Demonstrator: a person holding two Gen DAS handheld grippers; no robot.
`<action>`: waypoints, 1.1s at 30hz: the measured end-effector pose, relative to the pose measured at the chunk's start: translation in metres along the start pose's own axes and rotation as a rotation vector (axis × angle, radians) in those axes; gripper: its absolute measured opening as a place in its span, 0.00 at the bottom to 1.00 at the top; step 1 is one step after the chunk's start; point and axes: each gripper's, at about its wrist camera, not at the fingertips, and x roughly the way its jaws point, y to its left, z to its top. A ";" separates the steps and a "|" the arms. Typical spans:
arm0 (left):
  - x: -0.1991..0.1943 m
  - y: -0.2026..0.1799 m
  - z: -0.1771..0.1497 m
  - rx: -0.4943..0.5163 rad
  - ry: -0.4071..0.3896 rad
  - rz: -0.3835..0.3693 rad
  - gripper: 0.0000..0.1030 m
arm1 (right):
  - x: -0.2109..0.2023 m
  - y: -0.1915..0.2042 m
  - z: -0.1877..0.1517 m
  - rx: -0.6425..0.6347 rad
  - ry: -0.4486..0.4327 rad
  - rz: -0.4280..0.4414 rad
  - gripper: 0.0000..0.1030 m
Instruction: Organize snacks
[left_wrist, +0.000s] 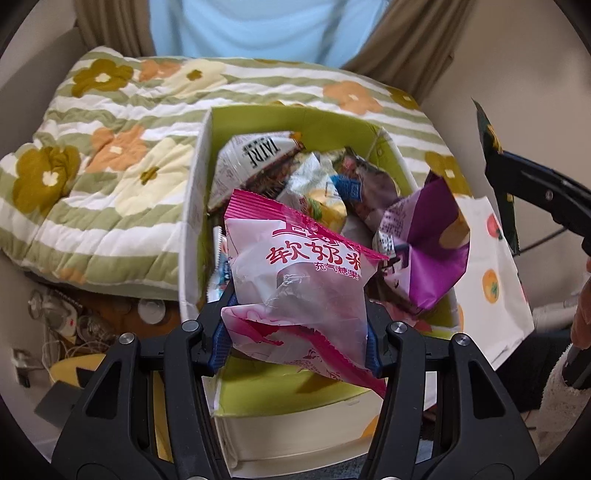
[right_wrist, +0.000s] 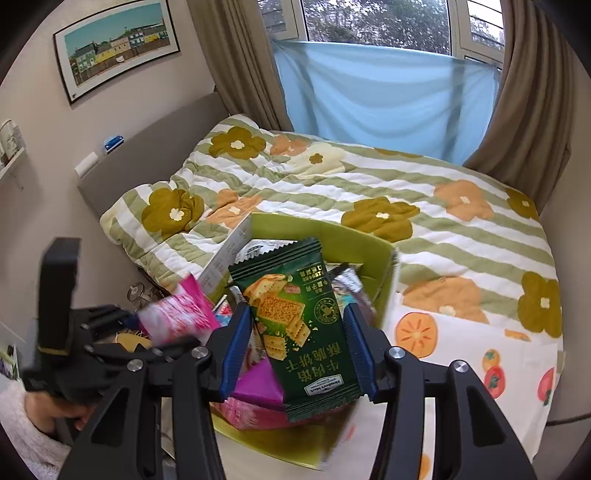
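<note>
Left gripper (left_wrist: 295, 332): blue-padded fingers (left_wrist: 218, 341) clamped on a pink-and-white crinkly plastic candy packet (left_wrist: 295, 273), pinched at its lower half, top seal sticking forward over the box. Right gripper (right_wrist: 293, 350): fingers (right_wrist: 234, 354) closed on a dark green flat foil cracker packet (right_wrist: 295, 328), gripped mid-body, standing roughly upright between the pads.

Both packets are held above the white cardboard box with lime-green lining (left_wrist: 192, 206), which sits on the striped floral quilted bed cover (left_wrist: 110, 166), near the bed's front edge, beside a white persimmon-print sheet (right_wrist: 461, 332). The box already holds loose snacks: a purple crumpled foil bag (left_wrist: 428, 243) against the right wall, a grey-white carton-style pack (left_wrist: 251, 162) at the far left corner, a yellowish-white small pouch (left_wrist: 317, 195) in the middle.

Judged step: carrying each packet out of or into the box for sorting; which, cannot tell.

To do it well:
- Keep both grips firm; the slick film could slide out, the pink packet especially as it is puffed with air.
- Keep the two grippers well apart so the packets do not collide; the left gripper shows blurred at the lower left of the right wrist view, near.
- Clear the box walls before moving sideways, or the hanging bottom seal of the pink packet may snag the front wall.
- Lay packets flat, same kinds together, away from the bed's edge; the soft cover lets things tip.
- Loosen the fingers only once the packet rests on something.
</note>
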 end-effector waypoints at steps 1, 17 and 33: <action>0.005 0.002 0.000 0.010 0.009 -0.016 0.50 | 0.002 0.004 -0.001 0.009 0.007 -0.004 0.46; -0.020 0.022 -0.010 0.023 -0.067 0.080 0.99 | 0.047 0.038 0.004 -0.031 0.079 0.082 0.46; -0.023 0.052 -0.041 -0.055 -0.051 0.109 0.99 | 0.062 0.059 0.001 0.011 0.081 0.145 0.90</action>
